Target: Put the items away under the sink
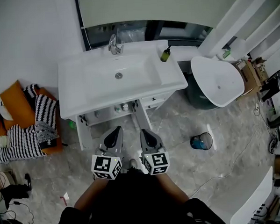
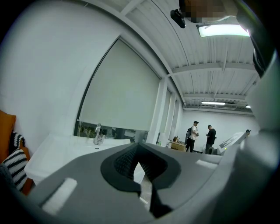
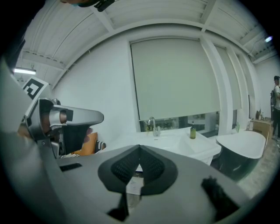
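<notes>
Status: your left gripper [image 1: 116, 131] and right gripper [image 1: 145, 132] hang side by side just in front of the sink [image 1: 96, 85]. Both have their jaws brought together, and neither gripper view shows anything between them.

The cabinet [image 1: 107, 114] under the sink stands open, with its door panels swung out towards you. Two small objects [image 1: 121, 107] show inside, just below the sink's front edge. They are too small to identify.

Judgement: the stowing looks partly done. One green bottle [image 1: 165, 54] is left upright on the sink's top, right of the basin and well apart from both grippers. It likely goes under next, and then the doors get closed.

Counts:
- grippers: 2, both empty
- sink: 1
- faucet [image 1: 114, 44]: 1, at the sink's back edge
- green bottle: 1
- door panels: 2
- objects visible in the cabinet: 2 (more may be hidden beneath the sink top)
- bin [image 1: 201, 141]: 1, on the floor right of the sink
</notes>
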The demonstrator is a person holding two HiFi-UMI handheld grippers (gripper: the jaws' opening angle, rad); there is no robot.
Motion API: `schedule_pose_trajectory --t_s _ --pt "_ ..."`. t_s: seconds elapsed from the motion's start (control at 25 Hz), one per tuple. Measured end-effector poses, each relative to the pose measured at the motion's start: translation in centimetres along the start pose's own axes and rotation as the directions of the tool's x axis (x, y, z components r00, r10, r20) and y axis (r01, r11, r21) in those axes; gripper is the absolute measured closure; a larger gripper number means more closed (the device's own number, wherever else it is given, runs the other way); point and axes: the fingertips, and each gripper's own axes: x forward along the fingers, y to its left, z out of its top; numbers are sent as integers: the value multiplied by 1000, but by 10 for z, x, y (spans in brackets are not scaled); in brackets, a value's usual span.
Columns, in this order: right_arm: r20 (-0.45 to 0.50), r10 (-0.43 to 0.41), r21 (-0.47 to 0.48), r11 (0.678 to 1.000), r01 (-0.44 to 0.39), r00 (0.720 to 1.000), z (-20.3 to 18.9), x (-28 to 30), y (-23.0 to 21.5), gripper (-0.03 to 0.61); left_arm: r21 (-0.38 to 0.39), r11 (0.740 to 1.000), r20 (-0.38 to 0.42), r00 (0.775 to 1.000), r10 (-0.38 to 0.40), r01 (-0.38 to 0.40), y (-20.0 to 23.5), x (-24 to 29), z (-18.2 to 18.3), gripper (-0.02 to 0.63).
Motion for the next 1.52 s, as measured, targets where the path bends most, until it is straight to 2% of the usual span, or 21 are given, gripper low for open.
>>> schedule_pose_trajectory --t_s 0.44,0.64,0.8,1.04,1.36,1.52 --pt "25 -28 -4 1000 28 999 -4 -46 -48 563 31 999 -8 1000 -19 19 -57 17 -4 607" --pt "45 -29 5 1000 29 999 -10 -56 -65 563 38 999 -20 1000 -5 6 -69 21 -16 607" --pt "60 -42 25 999 41 997 -5 -47 -77 563 55 998 -50 999 -16 19 -67 36 -18 607" --pt "71 -103 27 994 102 992 9 -17 -107 563 50 997 -25 998 -55 56 -46 86 -5 607" --pt "75 -212 18 977 211 974 35 27 -144 563 40 987 -19 987 -158 159 -19 153 19 607" --pt "67 -263 33 965 261 963 40 40 -154 563 35 978 -34 978 -205 206 -12 177 20 607"
